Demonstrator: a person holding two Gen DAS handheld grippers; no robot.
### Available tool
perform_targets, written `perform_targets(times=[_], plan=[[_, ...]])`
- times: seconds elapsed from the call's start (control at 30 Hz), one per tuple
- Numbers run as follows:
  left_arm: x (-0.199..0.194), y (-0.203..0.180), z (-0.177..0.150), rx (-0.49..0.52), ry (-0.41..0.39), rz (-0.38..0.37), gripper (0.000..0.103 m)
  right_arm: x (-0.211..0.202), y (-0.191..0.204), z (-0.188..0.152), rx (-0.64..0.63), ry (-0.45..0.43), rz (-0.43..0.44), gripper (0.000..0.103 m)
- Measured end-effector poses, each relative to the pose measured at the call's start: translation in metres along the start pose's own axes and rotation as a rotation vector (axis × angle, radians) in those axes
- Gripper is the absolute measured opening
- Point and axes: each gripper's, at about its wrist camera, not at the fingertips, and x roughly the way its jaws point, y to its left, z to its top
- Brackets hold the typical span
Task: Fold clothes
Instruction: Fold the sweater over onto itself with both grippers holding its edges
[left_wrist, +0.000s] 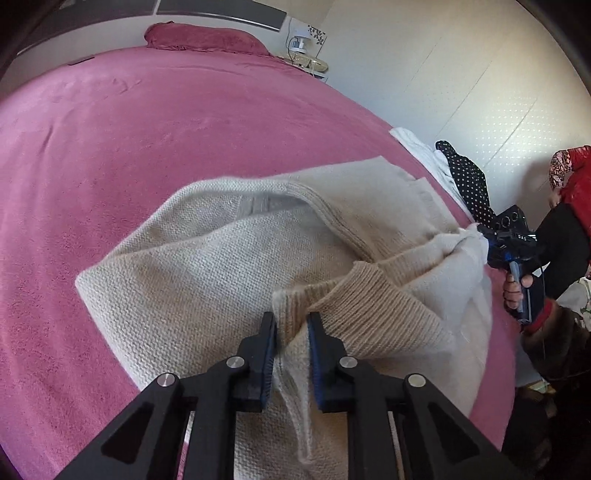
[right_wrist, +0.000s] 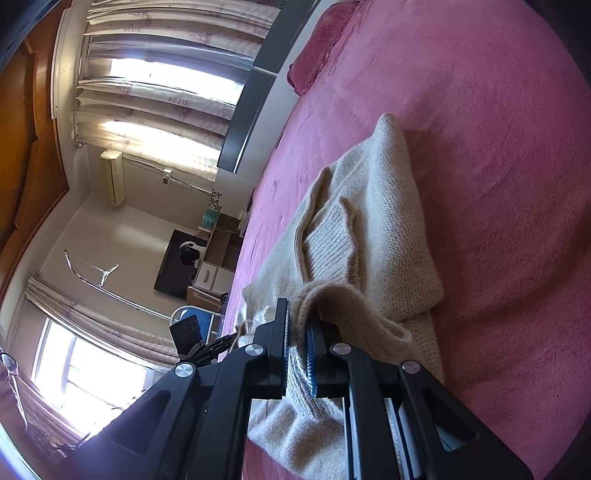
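Both my tools pinching the cream sweater on the pink bed

The sweater (left_wrist: 229, 258) lies half-folded on the bed (left_wrist: 129, 147), near its foot edge, well away from the pillow (left_wrist: 203, 37). My left view shows my left tool (left_wrist: 291, 332) closed narrow on a ribbed cuff, and, past the sweater, my right tool (left_wrist: 484, 236) gripping bunched knit beside a polka-dot garment (left_wrist: 469, 181). Only my right view shows the curtained windows (right_wrist: 155, 92) (and a hanger on the wall); there my right tool (right_wrist: 297, 332) is nearly shut on ribbed fabric.
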Motion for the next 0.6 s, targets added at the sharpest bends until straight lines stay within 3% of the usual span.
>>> perform_targets(times=[0.1,0.27,0.6], plan=[[-0.003,-0.008,0.001,0.032,-0.004,0.028,0.006,0.0,0.001,-0.002,0.003,-0.005,0.001,0.01],[-0.015,-0.024,-0.002,0.073,-0.03,0.081,0.005,-0.002,0.012,-0.004,-0.018,-0.01,0.011,0.01],[-0.094,-0.054,-0.016,0.052,-0.223,0.119,0.005,-0.018,0.054,-0.004,-0.103,-0.043,0.086,0.01]])
